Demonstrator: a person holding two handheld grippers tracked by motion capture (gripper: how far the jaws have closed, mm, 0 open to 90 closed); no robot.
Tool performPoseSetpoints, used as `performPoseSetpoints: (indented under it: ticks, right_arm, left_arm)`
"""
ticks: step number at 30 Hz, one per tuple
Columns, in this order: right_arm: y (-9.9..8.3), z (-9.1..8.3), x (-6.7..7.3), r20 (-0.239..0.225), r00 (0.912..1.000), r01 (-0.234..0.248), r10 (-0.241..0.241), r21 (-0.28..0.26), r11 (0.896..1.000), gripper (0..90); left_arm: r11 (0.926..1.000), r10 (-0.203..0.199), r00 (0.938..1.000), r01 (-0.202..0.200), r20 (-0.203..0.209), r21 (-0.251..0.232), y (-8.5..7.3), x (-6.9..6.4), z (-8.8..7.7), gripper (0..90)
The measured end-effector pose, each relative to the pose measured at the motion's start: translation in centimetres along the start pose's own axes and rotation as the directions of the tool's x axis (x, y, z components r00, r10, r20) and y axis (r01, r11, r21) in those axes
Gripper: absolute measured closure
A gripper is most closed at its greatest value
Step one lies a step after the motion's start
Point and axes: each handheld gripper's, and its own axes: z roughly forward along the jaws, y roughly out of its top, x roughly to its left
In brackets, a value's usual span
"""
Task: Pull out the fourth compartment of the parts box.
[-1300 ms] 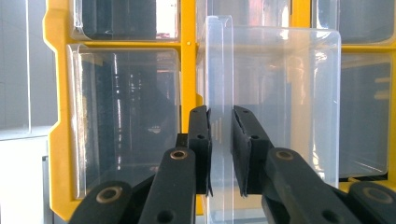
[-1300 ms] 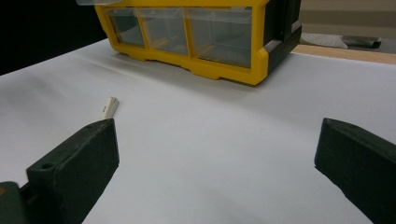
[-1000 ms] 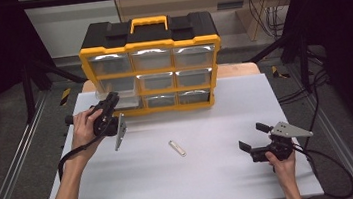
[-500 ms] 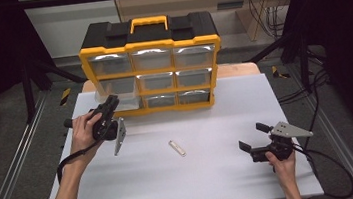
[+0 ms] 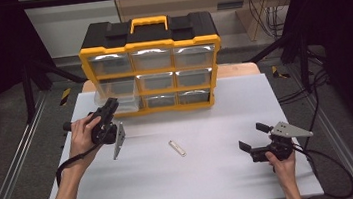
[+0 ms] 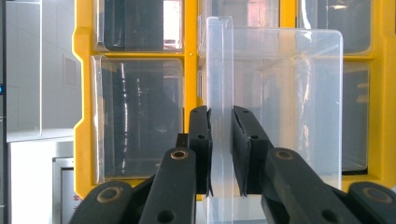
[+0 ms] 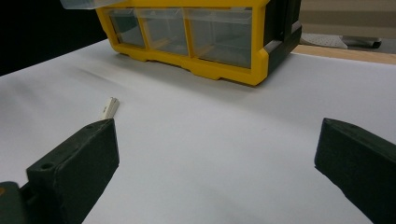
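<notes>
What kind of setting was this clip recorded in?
Most likely a lab or workshop data-collection bench: a white table inside a metal frame, loose cables on the floor, and a yellow and black drawer organizer set out as a prop.

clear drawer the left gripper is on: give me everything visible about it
The clear drawer is a see-through plastic bin, thin-walled, with rounded corners and nothing visible inside. It belongs to the yellow-and-black organizer and is pulled partway out of the left column's middle row, projecting over the white table. The left gripper is shut on its front wall, one black jaw on each side of the thin upright pane. In the high view the drawer sits roughly level, its back end in the slot.
</notes>
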Motion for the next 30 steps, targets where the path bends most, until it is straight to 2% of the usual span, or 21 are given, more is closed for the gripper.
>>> performPoseSetpoints:
  ticks: [30]
  right_arm:
    - [0.03, -0.08, 0.02, 0.002, 1.0000, -0.003, 0.003, 0.001, 1.000, 0.4]
  left_arm:
    - [0.9996, -0.017, 0.9998, 0.017, 0.007, -0.024, -0.35, -0.28, -0.55, 77.9]
